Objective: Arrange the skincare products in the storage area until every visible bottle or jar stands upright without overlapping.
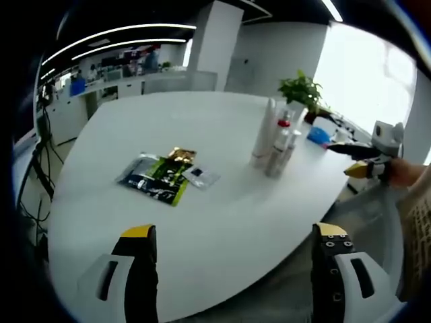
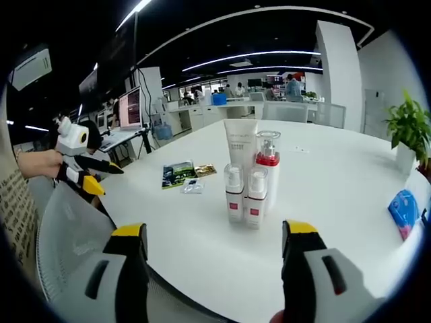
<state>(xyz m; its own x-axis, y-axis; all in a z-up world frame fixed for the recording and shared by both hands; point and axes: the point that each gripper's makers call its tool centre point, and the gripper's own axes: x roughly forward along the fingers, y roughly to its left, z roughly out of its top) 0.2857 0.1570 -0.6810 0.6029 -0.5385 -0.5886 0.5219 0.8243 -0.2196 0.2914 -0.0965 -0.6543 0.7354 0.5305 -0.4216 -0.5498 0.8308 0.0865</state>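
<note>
Left gripper: 2 yellow-tipped jaws spread wide, raised just off the table's near edge. Right gripper: jaws equally wide apart, empty, level before the opposite edge. Each held out by a hand, sleeve at the wrist.

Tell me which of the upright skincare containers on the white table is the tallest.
The plain white squeeze tube at the back left of the cluster. It rises above the clear red-collared pump bottle beside it and the two short white red-banded bottles in front.

Each gripper has black jaws with yellow tips on white, slotted housings.
</note>
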